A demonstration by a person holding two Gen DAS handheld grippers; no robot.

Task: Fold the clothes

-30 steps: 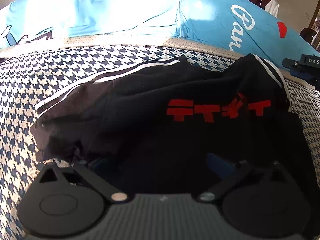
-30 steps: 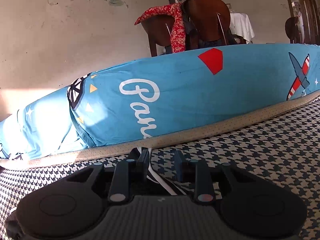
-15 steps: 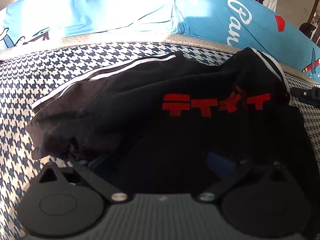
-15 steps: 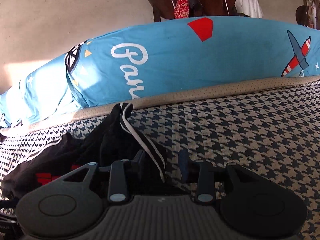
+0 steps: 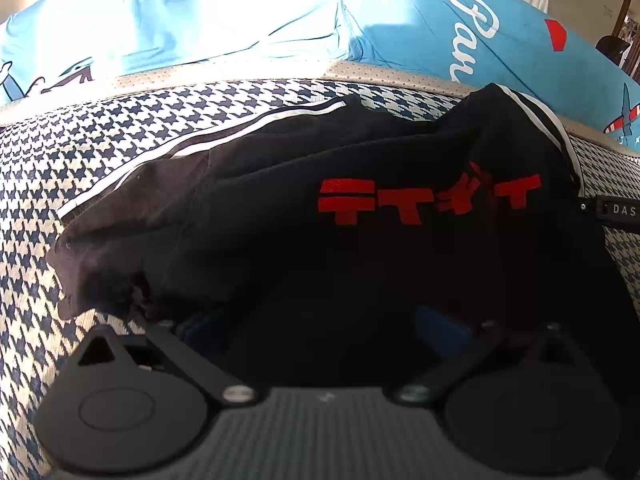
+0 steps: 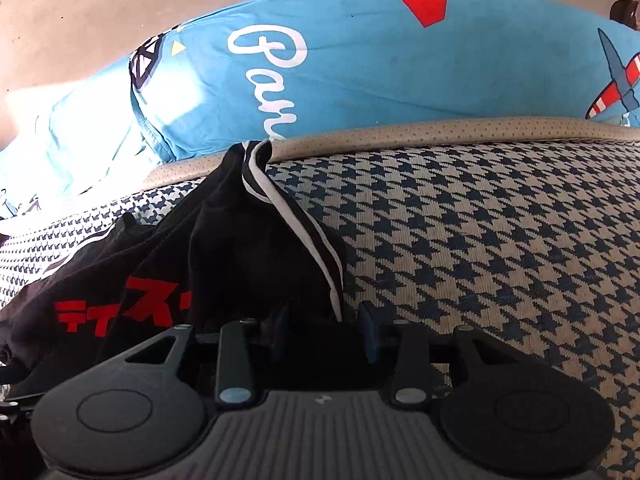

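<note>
A black garment [image 6: 224, 264] with red printed characters and a white-striped edge lies bunched on a houndstooth-patterned surface [image 6: 480, 248] in navy and cream. Part of it rises in a peak, the striped edge running down from that peak toward the right gripper [image 6: 326, 330]. The jaws stand a little apart with dark cloth between the blue pads [image 6: 370, 330]; whether they pinch it cannot be told. Behind the garment lies a long blue pillow [image 6: 380, 68] printed with white script, a red shape and a striped aeroplane, resting along a beige dotted border [image 6: 440, 134]. A plain wall [image 6: 120, 12] stands beyond.
</note>
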